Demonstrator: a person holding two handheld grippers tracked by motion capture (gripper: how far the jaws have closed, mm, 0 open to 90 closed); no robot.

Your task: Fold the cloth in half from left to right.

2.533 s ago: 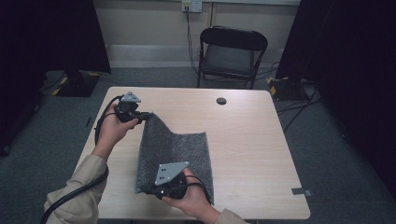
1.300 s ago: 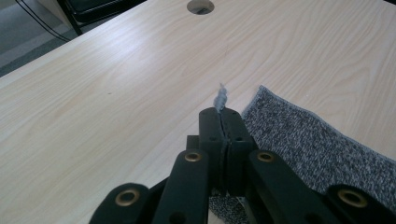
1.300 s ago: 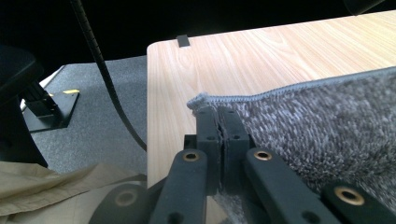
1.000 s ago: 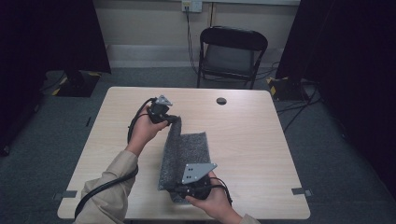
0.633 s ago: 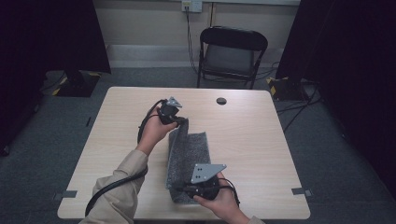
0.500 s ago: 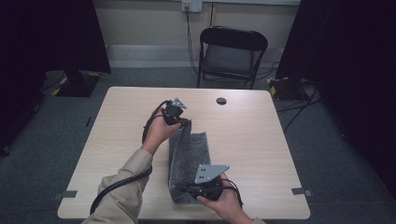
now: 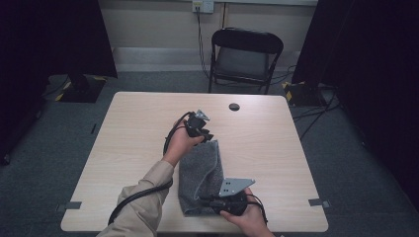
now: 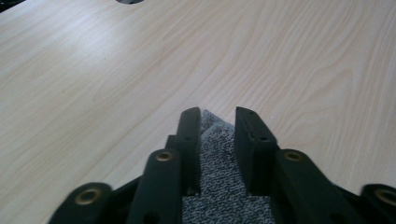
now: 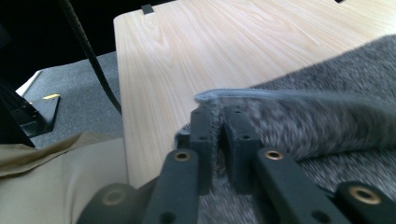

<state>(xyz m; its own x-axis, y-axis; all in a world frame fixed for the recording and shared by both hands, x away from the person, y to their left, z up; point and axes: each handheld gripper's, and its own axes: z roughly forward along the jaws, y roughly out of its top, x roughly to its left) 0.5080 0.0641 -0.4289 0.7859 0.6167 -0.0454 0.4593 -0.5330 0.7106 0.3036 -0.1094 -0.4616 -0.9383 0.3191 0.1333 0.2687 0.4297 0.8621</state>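
The grey, fuzzy felt-like cloth (image 7: pixel 200 175) lies folded in half lengthwise on the pale wood-grain table (image 7: pixel 128 138), a little toward 5 o'clock of the table's middle, its long axis running from about 12 o'clock at the far end to 6 o'clock at the near end. The coming move, as I judge it, is letting the folded-over edge go and drawing both tools clear, so what counts is that each tool sits right at one end of that axis: the left gripper (image 7: pixel 203 134) at the far end, the right gripper (image 7: pixel 210 200) at the near end.

In the left gripper view the black jaws have just been opening; the cloth's corner (image 8: pixel 212 140) lies between them, with a plain gap on one side, so the pads no longer pinch it. In the right gripper view the jaws have also just been opening, though less; the cloth's light hemmed edge (image 9: pixel 261 95) stands in the narrow slot between them, and I judge the hold loosened, though the blur leaves some doubt.

The left forearm, in a tan sleeve (image 7: pixel 143 210), reaches up from 7 o'clock with the hand (image 7: pixel 180 143) low over the table and the tool pointing toward 3 o'clock. The right hand (image 7: pixel 244 217) sits at the table's near edge, its tool pointing toward 9 o'clock into the cloth, grey plate on top
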